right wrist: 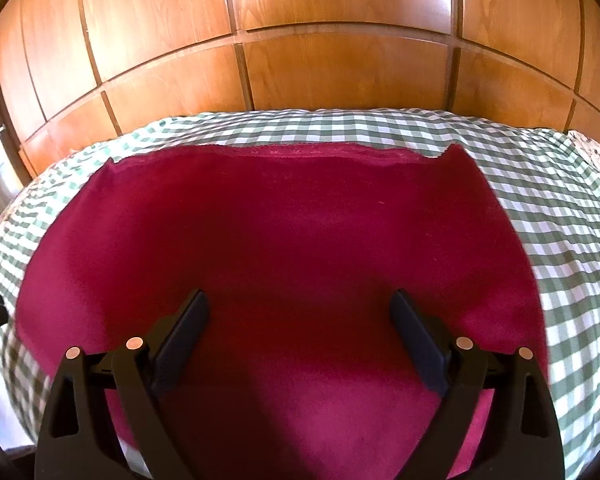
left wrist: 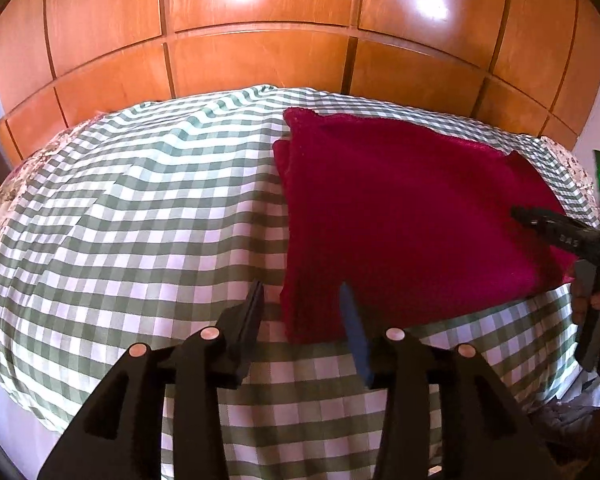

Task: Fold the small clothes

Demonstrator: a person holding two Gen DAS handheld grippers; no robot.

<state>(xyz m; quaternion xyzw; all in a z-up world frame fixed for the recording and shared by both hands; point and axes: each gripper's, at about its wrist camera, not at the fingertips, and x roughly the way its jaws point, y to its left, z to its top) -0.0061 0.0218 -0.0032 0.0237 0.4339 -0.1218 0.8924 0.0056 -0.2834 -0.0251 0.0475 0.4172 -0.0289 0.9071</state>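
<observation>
Your left gripper (left wrist: 300,294) has its fingers parted, straddling the near left corner of the red cloth (left wrist: 400,208) without pinching it. Your right gripper (right wrist: 300,308) is spread wide above the cloth's middle, nothing between its fingers. The cloth lies folded flat on the green checked bedspread (left wrist: 140,220), in front of the wooden wardrobe (right wrist: 340,68)

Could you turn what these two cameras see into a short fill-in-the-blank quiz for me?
1. The folded cloth is dark ____.
2. It lies on a bedcover checked in white and ____.
3. The right gripper hangs over the cloth with its jaws ____.
4. Behind the bed stand panels made of ____.

Missing words: red; green; open; wood
</observation>
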